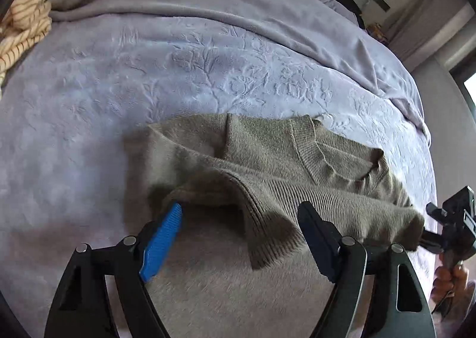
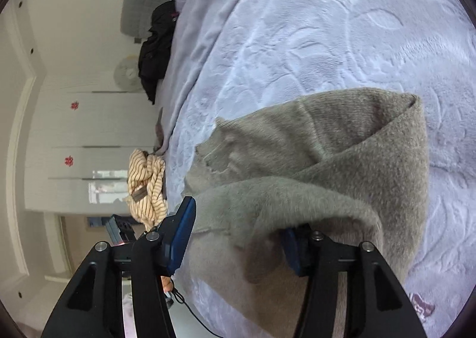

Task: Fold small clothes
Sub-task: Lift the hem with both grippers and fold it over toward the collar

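A bed (image 1: 148, 70) with a lilac embossed blanket fills both views. On it, near its edge, lies the grey-brown knitted sweater (image 1: 282, 165), partly folded, with 1 layer turned over another and the ribbed collar facing up. A striped cream garment (image 1: 26, 20) lies crumpled at the far side of the bed, well apart from the sweater. The left tool (image 1: 241, 219) is released, its 2 fingers spread wide above the sweater fold, not pressing it. The right tool (image 2: 238, 231) is also released; the cloth drapes over 1 finger and the other stands free beside the sweater edge.
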A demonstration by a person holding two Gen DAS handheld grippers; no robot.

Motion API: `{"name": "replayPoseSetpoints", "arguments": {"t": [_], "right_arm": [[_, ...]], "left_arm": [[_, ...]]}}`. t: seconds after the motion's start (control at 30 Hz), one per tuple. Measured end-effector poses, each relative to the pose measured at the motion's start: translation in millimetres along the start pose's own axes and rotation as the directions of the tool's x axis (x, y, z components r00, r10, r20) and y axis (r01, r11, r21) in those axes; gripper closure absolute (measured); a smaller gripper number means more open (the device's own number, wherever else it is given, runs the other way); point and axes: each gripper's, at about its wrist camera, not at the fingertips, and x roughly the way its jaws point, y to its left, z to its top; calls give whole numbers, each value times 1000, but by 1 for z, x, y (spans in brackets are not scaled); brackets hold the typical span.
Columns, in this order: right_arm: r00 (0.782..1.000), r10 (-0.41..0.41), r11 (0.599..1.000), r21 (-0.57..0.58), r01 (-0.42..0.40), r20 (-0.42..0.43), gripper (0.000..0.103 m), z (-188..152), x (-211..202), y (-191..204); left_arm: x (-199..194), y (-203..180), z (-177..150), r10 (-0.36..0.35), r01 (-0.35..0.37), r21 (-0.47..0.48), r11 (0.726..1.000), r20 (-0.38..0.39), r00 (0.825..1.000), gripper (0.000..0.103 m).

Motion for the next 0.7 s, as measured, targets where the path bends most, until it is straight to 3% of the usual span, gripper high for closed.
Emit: {"name": "replayPoseSetpoints", "arguments": {"t": [0.1, 0.2, 0.27, 0.3, 0.43, 0.5, 0.57, 0.6, 0.63, 0.7], "right_arm": [[1000, 16, 1000, -25, -17, -26, 44, -11, -6, 2], [998, 26, 1000, -6, -26, -53, 45, -22, -1, -8], [997, 21, 1000, 9, -20, -68, 56, -25, 10, -15], [997, 28, 1000, 14, -27, -66, 65, -23, 13, -16], [996, 86, 996, 12, -86, -7, 68, -4, 17, -9], [997, 70, 998, -4, -70, 40, 68, 10, 14, -2], [995, 56, 998, 3, -57, 78, 56, 25, 10, 2], [994, 55, 998, 5, -56, 90, 39, 30, 8, 4], [992, 55, 998, 0, -55, 114, 32, 36, 3, 7], [987, 60, 998, -21, -58, 151, 32, 43, -7, 16]], "left_arm": [[-9, 5, -11, 15, -15, 15, 1000, -21, 1000, 22], [3, 6, -27, -33, 35, 16, 999, -98, 995, 23], [21, -2, -34, -59, 64, 27, 998, -152, 987, 23], [26, -7, -35, -74, 79, 26, 996, -159, 984, 23], [42, -25, -17, -136, 138, 8, 990, -119, 984, 23], [44, -29, 0, -141, 140, -8, 990, -81, 987, 23], [42, -26, 22, -135, 134, -49, 990, -26, 991, 23], [40, -23, 30, -140, 139, -83, 987, -3, 990, 23], [36, -19, 38, -143, 145, -118, 982, 26, 989, 23], [23, -15, 51, -120, 133, -142, 981, 96, 988, 23]]}}
